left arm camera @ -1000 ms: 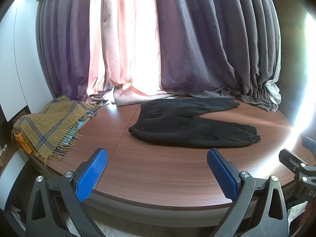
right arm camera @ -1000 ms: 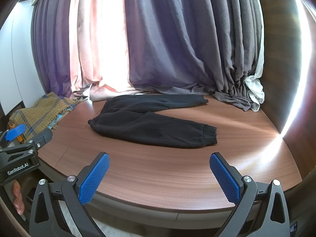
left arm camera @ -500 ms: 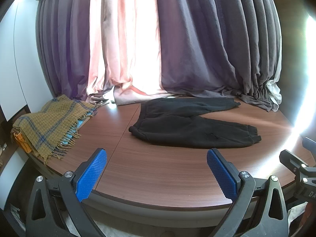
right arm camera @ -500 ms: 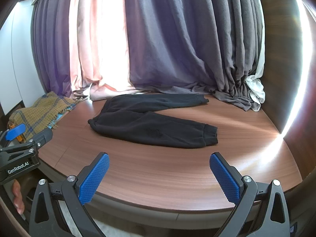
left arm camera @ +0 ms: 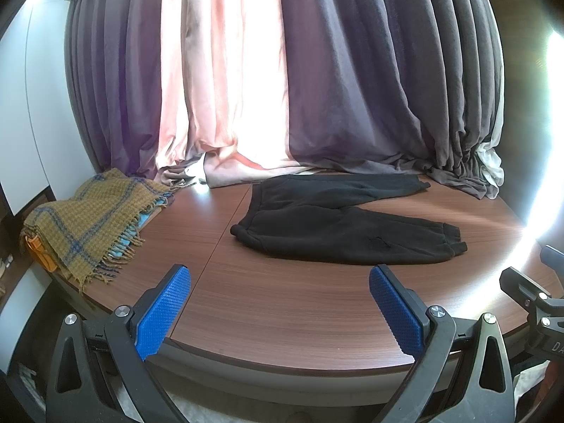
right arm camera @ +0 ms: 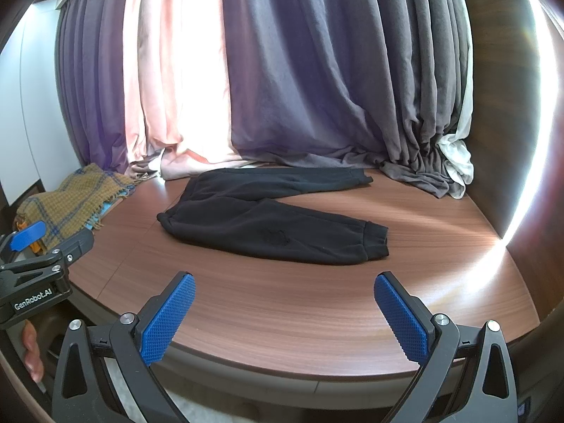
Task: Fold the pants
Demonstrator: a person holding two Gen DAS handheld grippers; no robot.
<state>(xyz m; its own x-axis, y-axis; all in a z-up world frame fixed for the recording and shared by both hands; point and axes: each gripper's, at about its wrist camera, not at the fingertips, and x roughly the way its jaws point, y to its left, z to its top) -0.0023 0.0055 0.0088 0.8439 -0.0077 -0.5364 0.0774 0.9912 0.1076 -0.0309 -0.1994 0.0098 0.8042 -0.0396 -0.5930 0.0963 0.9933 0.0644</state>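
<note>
Materials & finishes: cloth on wood, plastic tools

Pants: black matt fleece-like cloth, soft, ribbed cuffs. Table: brown wood-grain top, smooth, semi-gloss w/ sun glare at right. Left gripper & right gripper: black matt plastic frames, shiny metal screws, blue pads w/ rough knurled texture. Blanket far left: coarse woven wool-like cloth, mustard w/ blue checks, fringed. Curtains: matt grey & pink draped fabric.

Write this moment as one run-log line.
stage: pre-grasp | left gripper: open, empty | right gripper: open, empty | black pants: spread unfolded on wooden table, untouched
</note>
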